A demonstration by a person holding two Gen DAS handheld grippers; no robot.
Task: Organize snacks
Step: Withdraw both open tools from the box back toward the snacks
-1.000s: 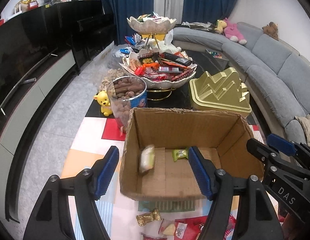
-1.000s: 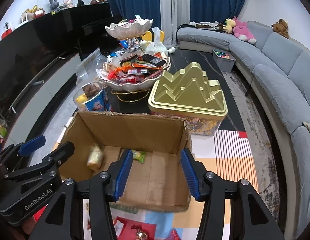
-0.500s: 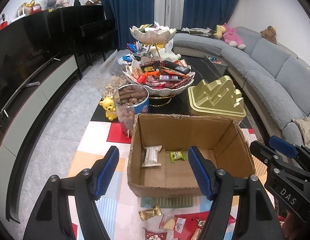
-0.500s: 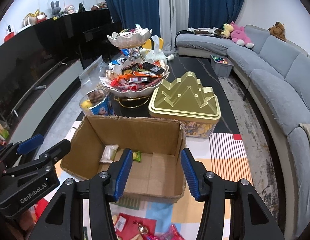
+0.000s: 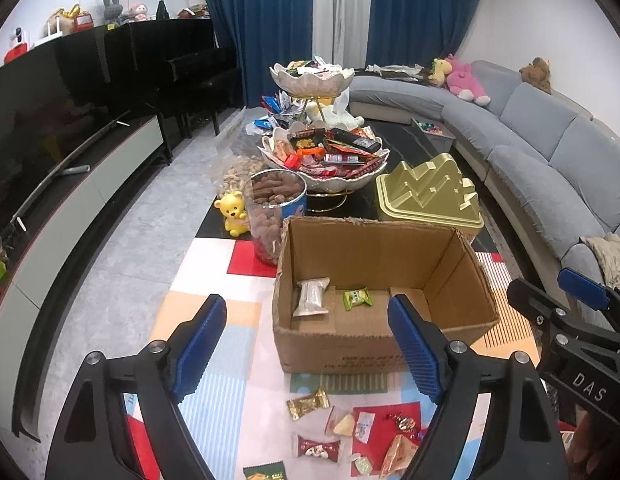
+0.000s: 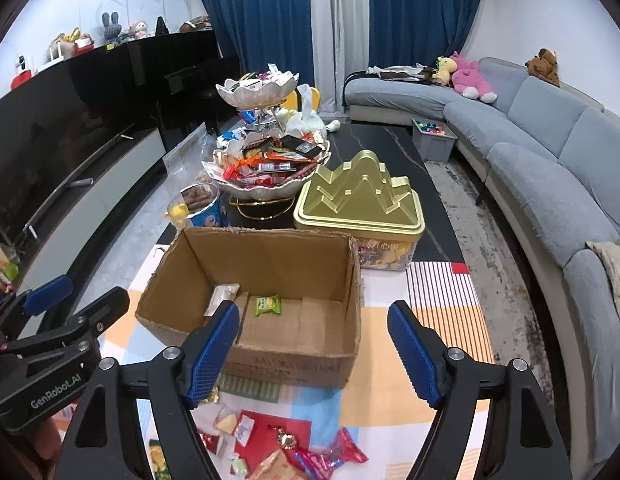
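An open cardboard box stands on a colourful mat and also shows in the right wrist view. Inside lie a white snack packet and a green snack packet; both also show in the right wrist view, the white one and the green one. Several loose wrapped snacks lie on the mat in front of the box. My left gripper is open and empty, above the mat before the box. My right gripper is open and empty, held over the box's near wall.
Behind the box stand a gold mountain-shaped tin, a tiered bowl stand full of snacks, a jar of brown snacks and a yellow bear figure. A grey sofa curves along the right. A TV cabinet runs along the left.
Both grippers have drawn back and up from the box. The white packet, tumbling inside the box a second ago, now lies still on its floor. More loose snacks show in front.
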